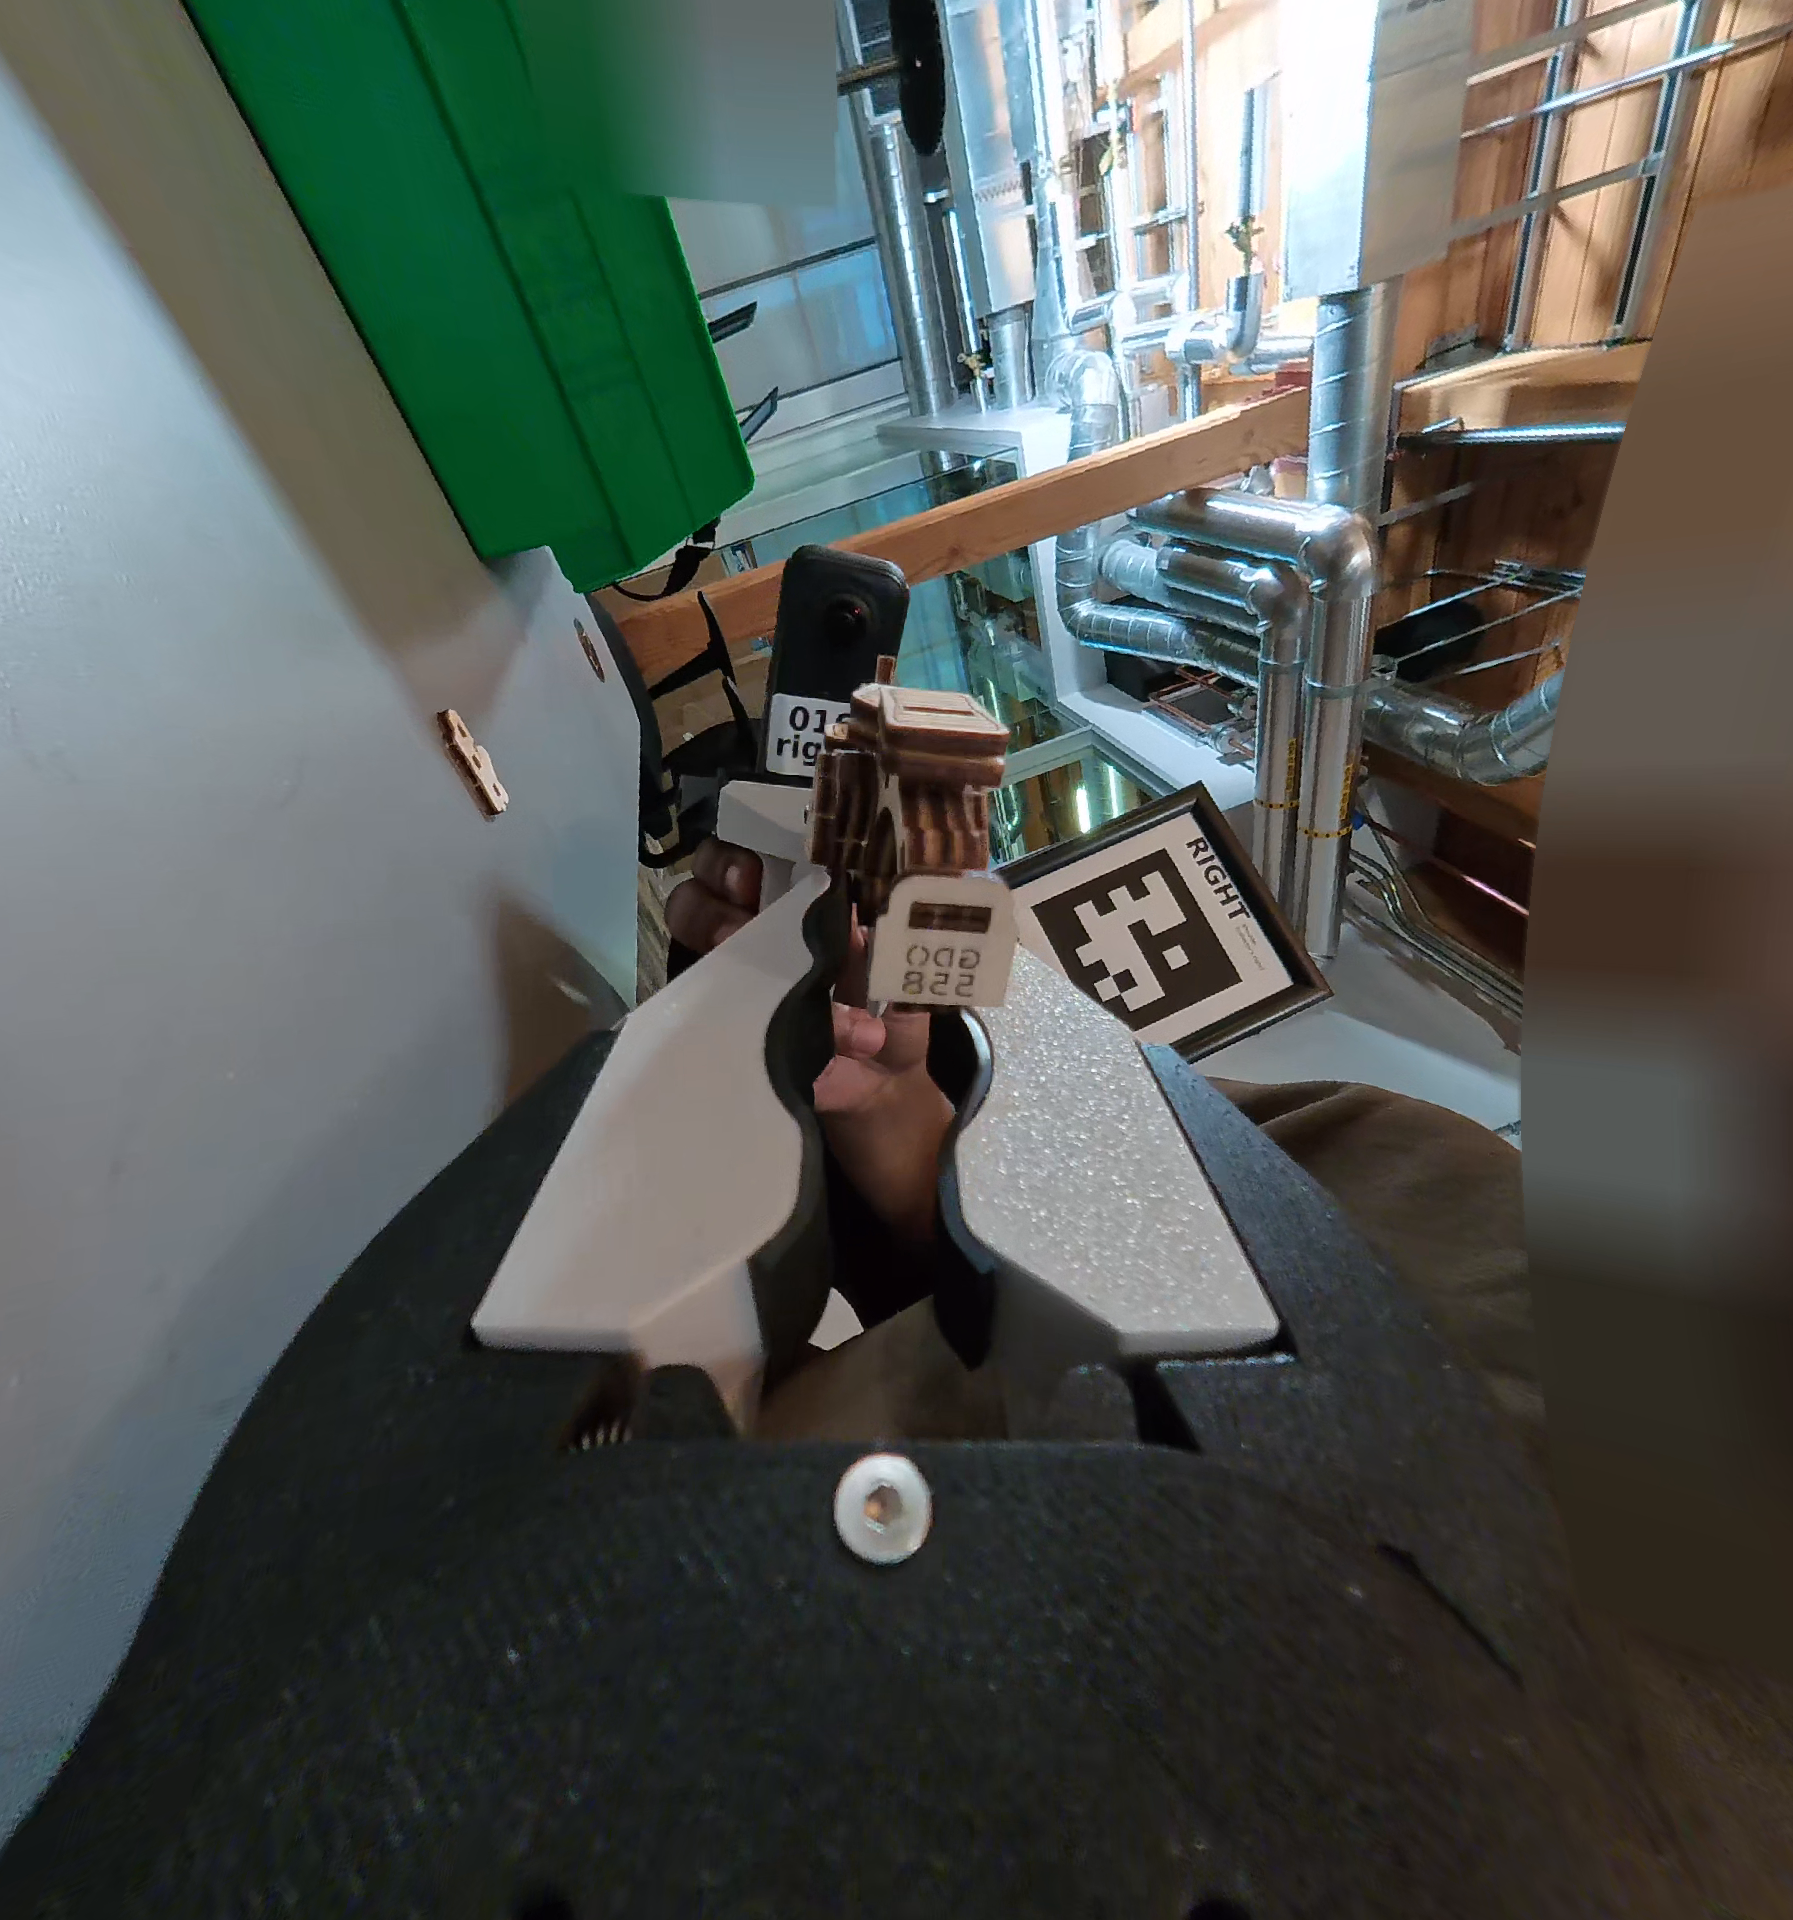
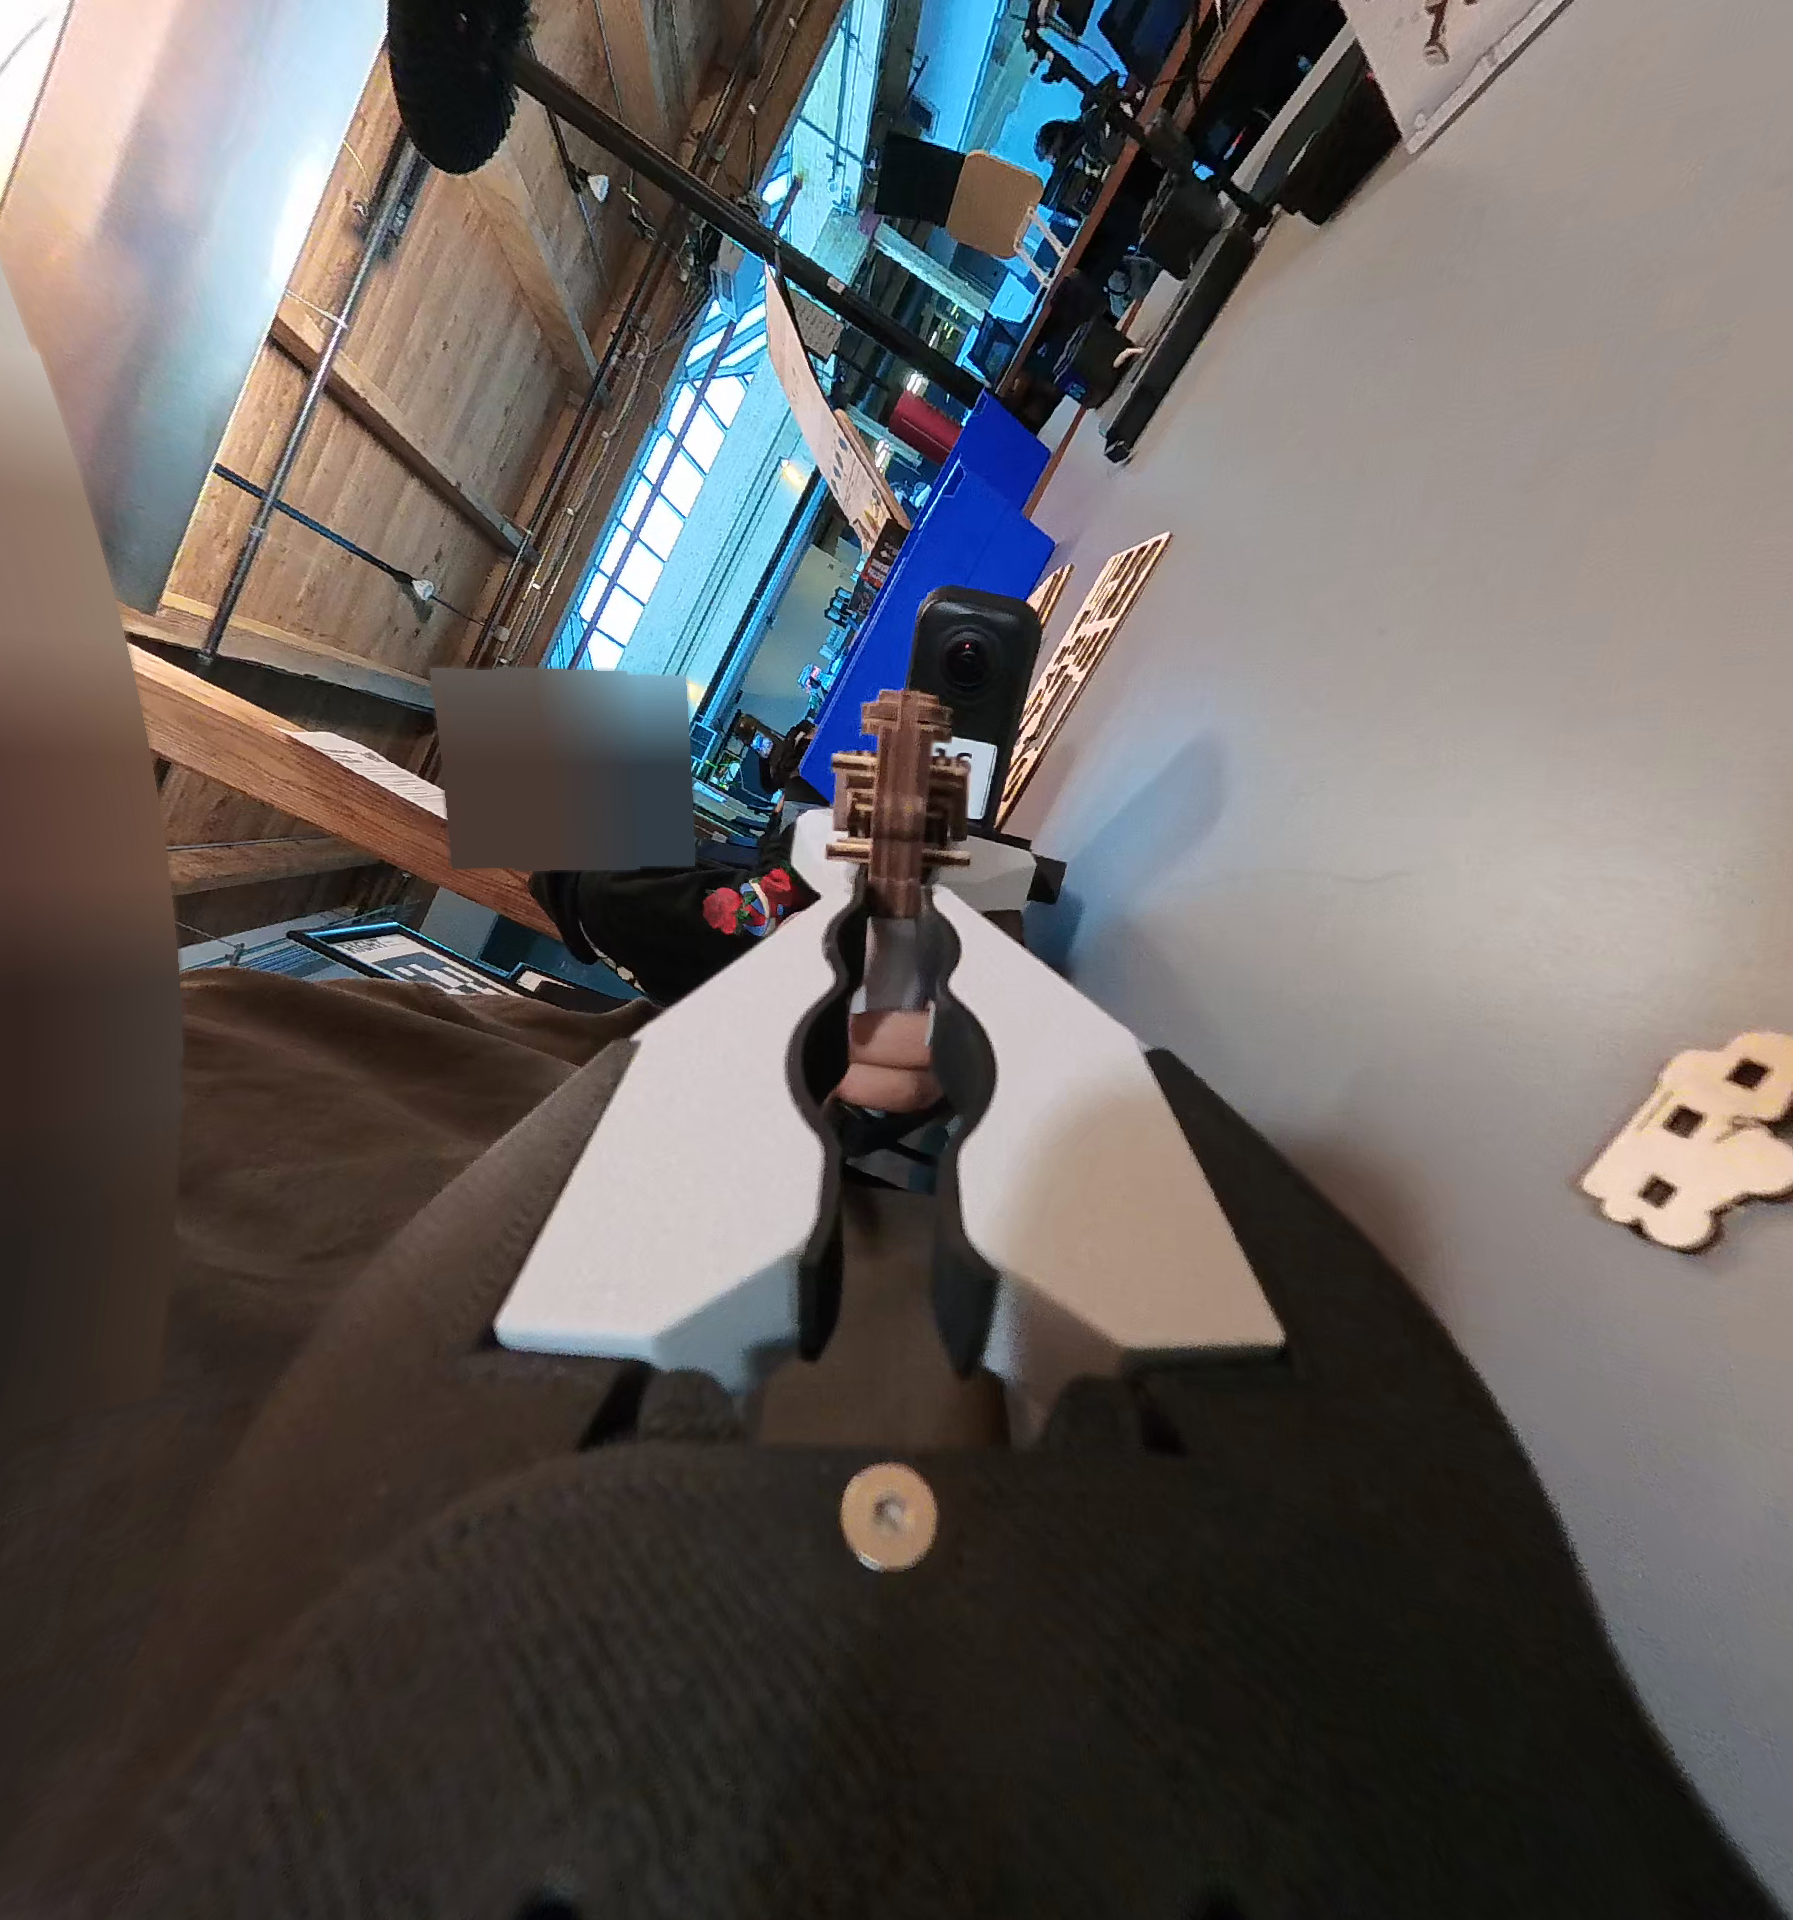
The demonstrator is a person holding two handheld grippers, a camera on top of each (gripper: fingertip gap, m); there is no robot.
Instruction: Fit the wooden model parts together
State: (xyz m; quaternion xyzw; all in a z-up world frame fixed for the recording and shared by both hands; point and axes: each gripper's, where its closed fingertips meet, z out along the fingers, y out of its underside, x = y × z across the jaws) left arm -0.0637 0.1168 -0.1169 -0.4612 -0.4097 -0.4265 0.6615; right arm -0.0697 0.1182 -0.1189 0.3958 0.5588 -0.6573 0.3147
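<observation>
The grey bench [image 2: 1494, 727] is carrying a flat wooden cut-out [image 2: 1702, 1153] lying loose near its edge. Above the bench, the left gripper [image 1: 897, 935] and right gripper [image 2: 897, 894] are both clamping the wooden model [image 1: 907, 800] from opposite sides, holding it in mid-air.

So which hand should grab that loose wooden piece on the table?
Probably the right gripper: the piece lies close beside it, farther from the left gripper. Both grip the model, so the left would hold on.
</observation>
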